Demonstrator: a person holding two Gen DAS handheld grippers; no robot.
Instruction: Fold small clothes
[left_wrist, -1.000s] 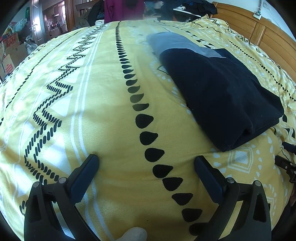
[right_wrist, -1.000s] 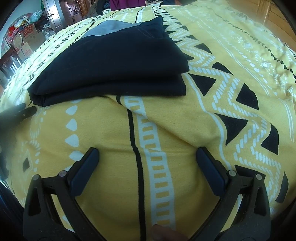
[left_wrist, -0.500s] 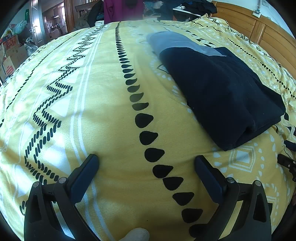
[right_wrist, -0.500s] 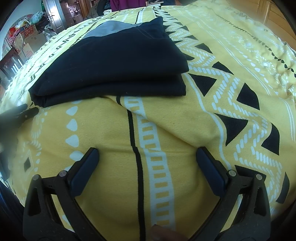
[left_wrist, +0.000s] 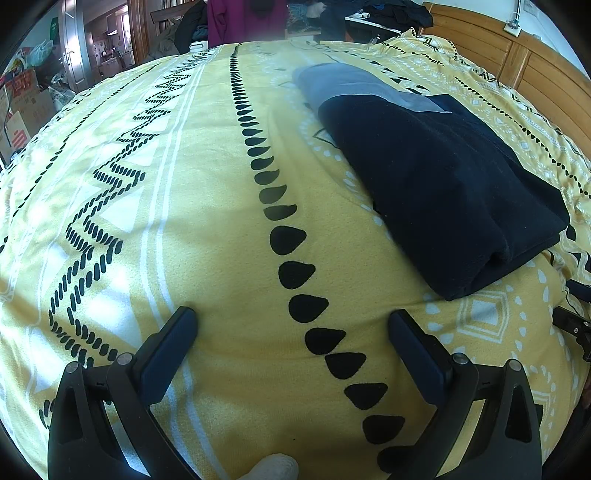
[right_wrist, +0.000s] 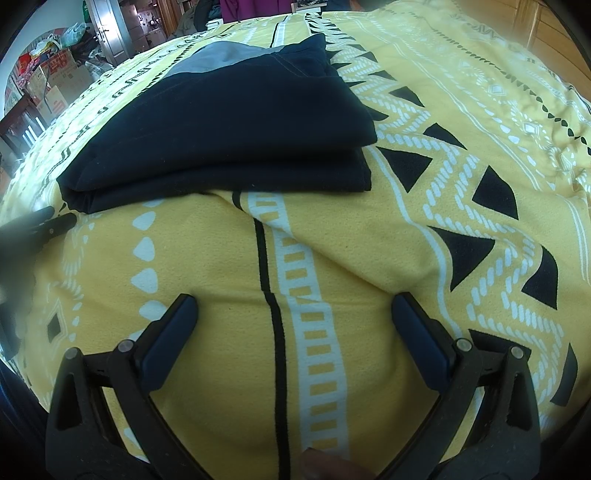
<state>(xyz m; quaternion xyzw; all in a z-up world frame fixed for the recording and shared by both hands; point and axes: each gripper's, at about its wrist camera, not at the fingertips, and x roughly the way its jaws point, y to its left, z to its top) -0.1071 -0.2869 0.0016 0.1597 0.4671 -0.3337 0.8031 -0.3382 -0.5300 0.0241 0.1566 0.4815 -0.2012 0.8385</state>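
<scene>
A dark navy garment (left_wrist: 443, 184) with a grey panel lies folded in a thick rectangle on the yellow patterned bed (left_wrist: 184, 221). Both the left claw (left_wrist: 291, 325) and right claw (right_wrist: 293, 310) hover spread apart and empty, nothing having shifted since the earlier frames.

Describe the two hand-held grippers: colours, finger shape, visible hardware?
Both look identical. The left hand-held gripper has a black plastic frame with triangular cut-outs, silver pivot pins and two long flat fingers faced in dark navy pads. The right hand-held gripper shows the same black linkage, silver pins and navy fingers. No cables or markings are visible on either.
</scene>
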